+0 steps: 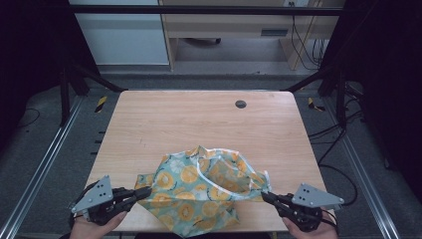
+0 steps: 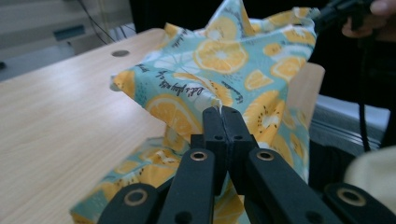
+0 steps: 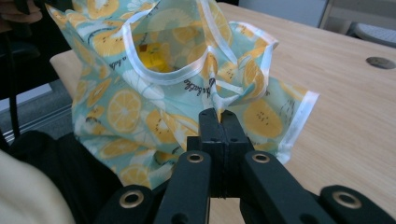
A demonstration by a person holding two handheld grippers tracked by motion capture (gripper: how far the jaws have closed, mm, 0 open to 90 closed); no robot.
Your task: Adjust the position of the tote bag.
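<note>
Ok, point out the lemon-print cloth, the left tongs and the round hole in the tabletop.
lemon-print cloth (image 1: 191,191), high view, on the middle of the bunched fabric.
left tongs (image 2: 223,112), left gripper view, at the shut tips pinching the cloth.
round hole (image 1: 241,104), high view, on its dark centre.

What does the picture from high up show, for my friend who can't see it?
Two black claws, the left claw and the right claw, each pinch one side of a teal cloth printed with orange slices. The cloth sits bunched at the near edge of a light wooden table. A person's hands hold both claws.
</note>
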